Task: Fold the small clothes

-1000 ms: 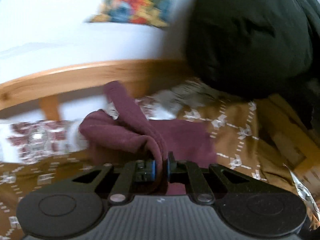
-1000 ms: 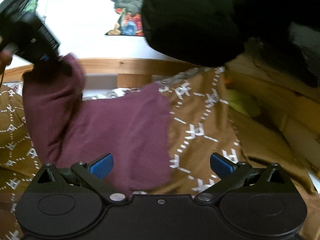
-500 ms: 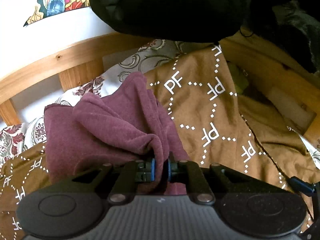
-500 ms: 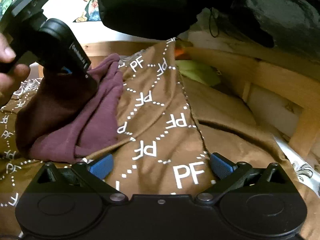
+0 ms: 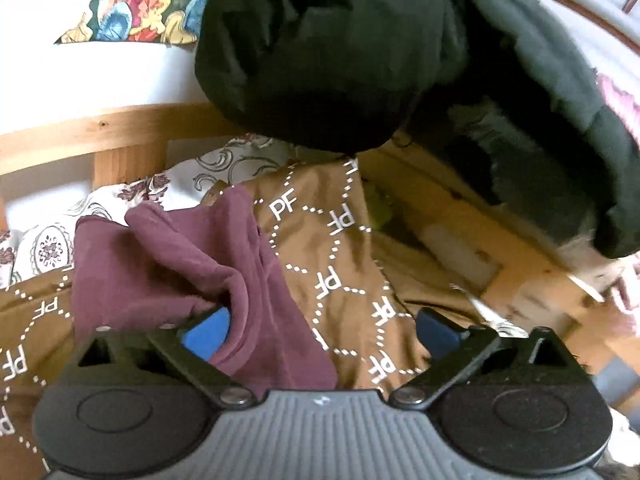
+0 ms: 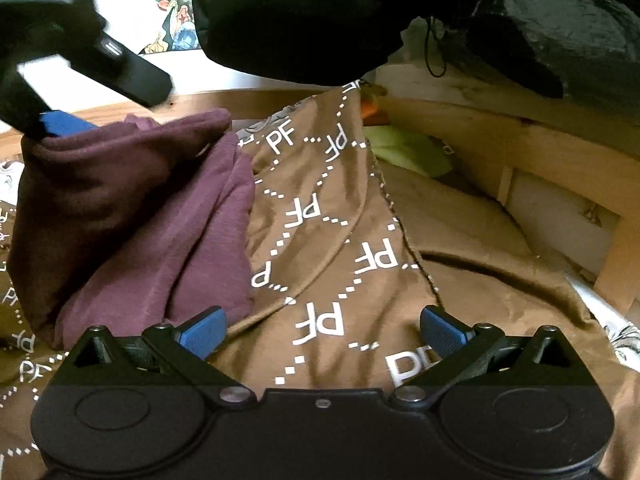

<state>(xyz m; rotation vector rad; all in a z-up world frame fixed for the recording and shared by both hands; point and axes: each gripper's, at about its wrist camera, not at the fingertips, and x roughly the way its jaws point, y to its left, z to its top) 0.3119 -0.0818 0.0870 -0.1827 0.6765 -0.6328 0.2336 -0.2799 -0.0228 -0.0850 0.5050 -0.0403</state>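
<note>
A maroon garment (image 5: 180, 264) lies bunched on a brown bedspread printed with white "PF" letters (image 5: 340, 248). My left gripper (image 5: 320, 330) is open, its jaws wide apart; the cloth drapes over the left blue pad (image 5: 206, 338) and lies between the jaws. In the right wrist view the garment (image 6: 132, 216) sits at the left, with the left gripper's black body (image 6: 72, 52) just above its top edge. My right gripper (image 6: 322, 334) is open and empty over the bedspread (image 6: 320, 240), to the right of the garment.
A wooden bed rail (image 5: 120, 132) runs behind the garment. A large black jacket (image 5: 320, 48) hangs overhead. A floral white sheet (image 5: 52, 240) shows at the left. A green cloth (image 6: 404, 152) lies by the wooden frame (image 6: 520, 148) at the right.
My left gripper was shut on the maroon cloth and has opened, letting the cloth go. The right gripper stays open and has moved little.
</note>
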